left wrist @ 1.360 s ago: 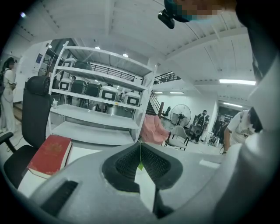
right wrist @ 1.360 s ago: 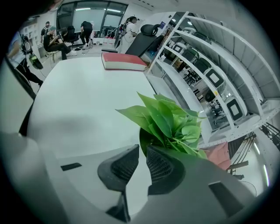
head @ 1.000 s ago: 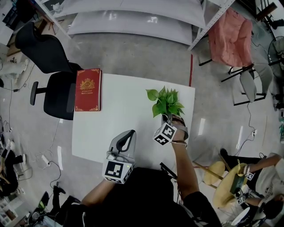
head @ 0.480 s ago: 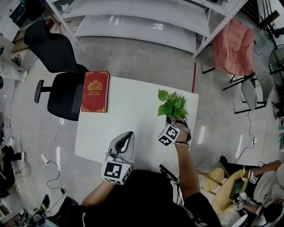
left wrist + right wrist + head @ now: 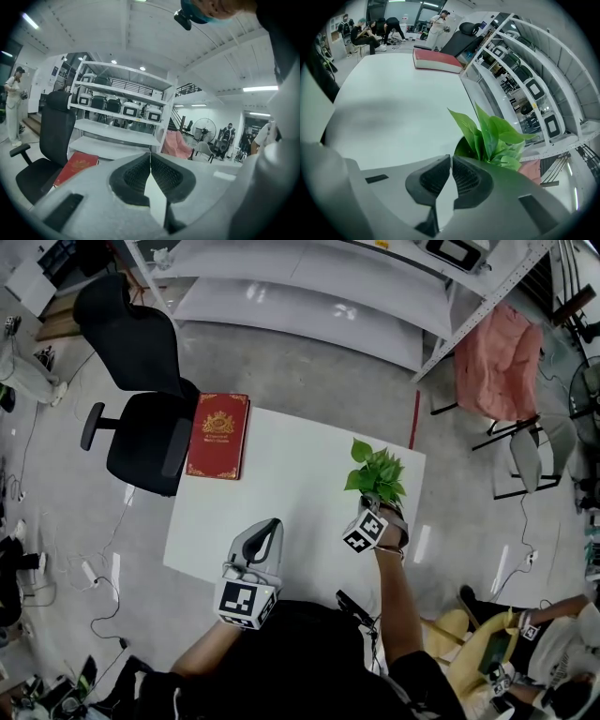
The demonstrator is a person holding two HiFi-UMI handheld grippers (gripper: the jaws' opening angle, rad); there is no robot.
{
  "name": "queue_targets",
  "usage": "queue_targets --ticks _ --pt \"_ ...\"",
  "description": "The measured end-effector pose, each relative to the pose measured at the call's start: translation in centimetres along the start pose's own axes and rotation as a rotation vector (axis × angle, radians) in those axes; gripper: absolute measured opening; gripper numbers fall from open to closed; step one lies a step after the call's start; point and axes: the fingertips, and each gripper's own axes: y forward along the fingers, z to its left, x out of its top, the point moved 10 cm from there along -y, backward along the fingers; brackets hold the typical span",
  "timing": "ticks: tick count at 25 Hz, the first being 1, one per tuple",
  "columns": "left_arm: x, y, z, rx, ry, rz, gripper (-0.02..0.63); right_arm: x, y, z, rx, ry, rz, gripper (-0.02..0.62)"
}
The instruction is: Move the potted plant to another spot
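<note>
**A:** Shelving first?
**B:** Ran white and long across the floor, beyond the far edge of the tabletop.
**A:** And that tabletop?
**B:** Lay white, mostly bare. Had a black office chair parked on the floor just off its far left corner.
**A:** Anything on that corner?
**B:** Carried a red book, flat, set along the left edge.
**A:** Potted plant, whereabouts?
**B:** Sat by the right edge, close to the far right corner, well apart from the book. Showed only green leaves, with the pot hidden beneath them and behind the jaws. Could not tell whether standing or lifted.
**A:** Right gripper?
**B:** Pointed in over the right edge, jaws drawn to a thin slit and clamped on the plant. Had leaves rising just behind one jaw.
**A:** Left gripper?
**B:** Hung over the near edge, about midway along. Kept jaws pressed fully together on nothing, well apart from the plant.
</note>
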Motion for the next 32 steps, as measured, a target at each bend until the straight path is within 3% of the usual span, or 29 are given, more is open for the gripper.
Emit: queue_targets --ticks 15,32 --pt "0.6 -3.7 4.9 0.033 -0.010 -0.036 0.018 4.8 -1.8 2.1 -0.031 -0.014 -0.029 0.015" --pt "0.7 -8.2 13.5 0.109 -0.054 -0.065 0.018 17.3 -1.8 4.5 -0.032 -0.113 -0.098 0.015"
